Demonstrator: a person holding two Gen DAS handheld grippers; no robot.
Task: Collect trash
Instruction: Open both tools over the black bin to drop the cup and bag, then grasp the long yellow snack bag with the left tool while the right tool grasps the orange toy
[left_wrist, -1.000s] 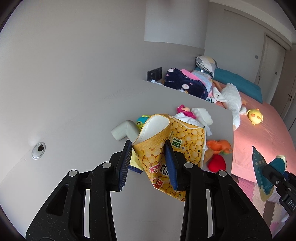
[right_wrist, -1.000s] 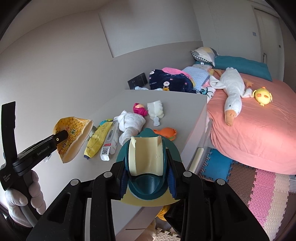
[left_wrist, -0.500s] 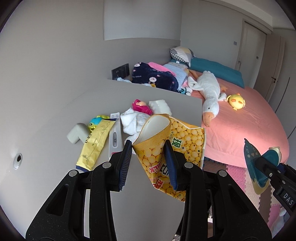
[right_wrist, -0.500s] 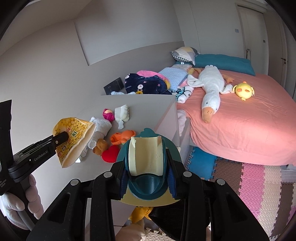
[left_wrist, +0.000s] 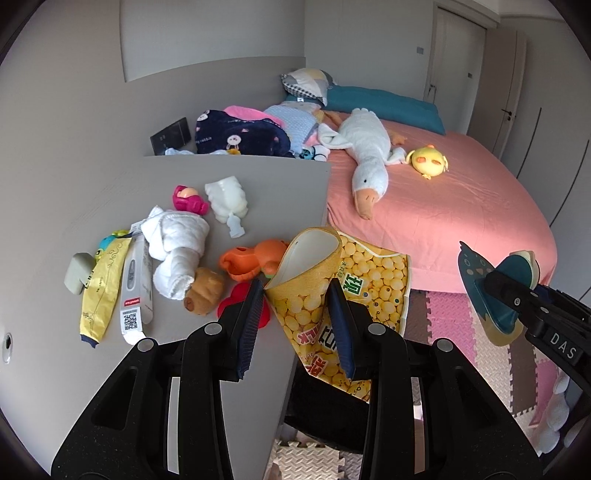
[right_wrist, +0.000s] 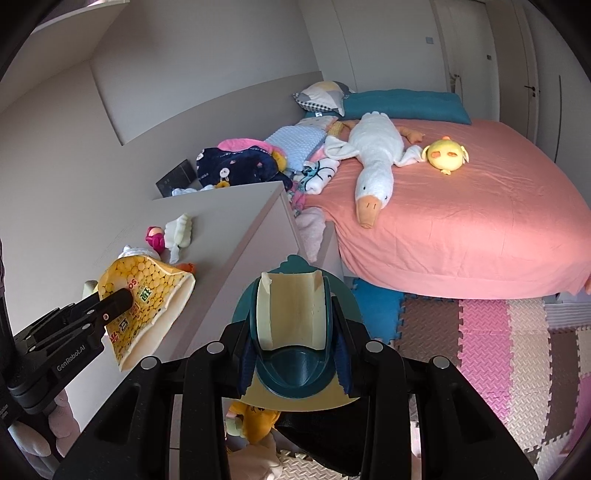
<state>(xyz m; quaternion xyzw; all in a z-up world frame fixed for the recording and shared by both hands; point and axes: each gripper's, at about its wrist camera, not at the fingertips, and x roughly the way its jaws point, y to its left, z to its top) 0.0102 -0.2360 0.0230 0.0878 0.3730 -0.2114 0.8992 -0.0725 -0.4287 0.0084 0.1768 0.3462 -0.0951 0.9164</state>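
My left gripper (left_wrist: 295, 295) is shut on an open yellow snack bag (left_wrist: 332, 280) printed with corn puffs, held at the grey table's right edge; the bag also shows in the right wrist view (right_wrist: 144, 295). My right gripper (right_wrist: 291, 325) is shut on a folded teal and cream wrapper (right_wrist: 291, 332), held over the floor beside the table; it shows at the right of the left wrist view (left_wrist: 495, 295). On the grey table (left_wrist: 258, 177) lie a yellow wrapper (left_wrist: 101, 288) and a white and red packet (left_wrist: 131, 295).
Toys and cloths lie on the table: a white rolled cloth (left_wrist: 175, 240), a pink toy (left_wrist: 186, 197), an orange toy (left_wrist: 255, 258), a brown plush (left_wrist: 203, 291). A pink bed (right_wrist: 461, 206) with a goose plush (right_wrist: 373, 166) stands to the right. Foam mats (right_wrist: 498, 343) cover the floor.
Both grippers have swung right, away from the table's middle toward its right edge and the floor. The bag and the teal wrapper stay gripped.
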